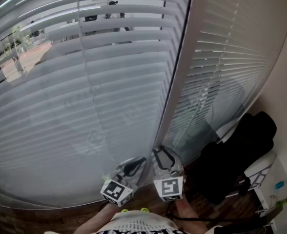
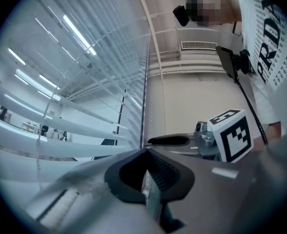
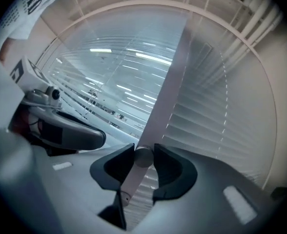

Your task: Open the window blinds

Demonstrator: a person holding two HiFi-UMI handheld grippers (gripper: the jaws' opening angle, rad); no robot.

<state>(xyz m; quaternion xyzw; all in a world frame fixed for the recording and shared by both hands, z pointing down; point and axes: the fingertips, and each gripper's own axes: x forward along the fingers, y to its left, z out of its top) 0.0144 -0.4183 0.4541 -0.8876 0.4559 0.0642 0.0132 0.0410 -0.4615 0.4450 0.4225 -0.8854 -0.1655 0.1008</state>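
**Desk:** Where do the blinds stand?

**Operator:** I see the wide blind [image 1: 85,91] filling the window ahead, a street showing between its upper slats. A narrower blind [image 1: 226,67] hangs to the right of the white post [image 1: 182,57].

**Desk:** And your grippers?

**Operator:** Low by the post, side by side. My right gripper [image 3: 143,157] pinches the tilt wand [image 3: 133,178] between its fingers (the rounded end sits right in the pads). The left gripper [image 2: 147,177] has its fingers pressed together.

White lettered shirt [image 1: 139,224]; grey hand-held grippers [image 1: 136,164] [image 1: 164,154]
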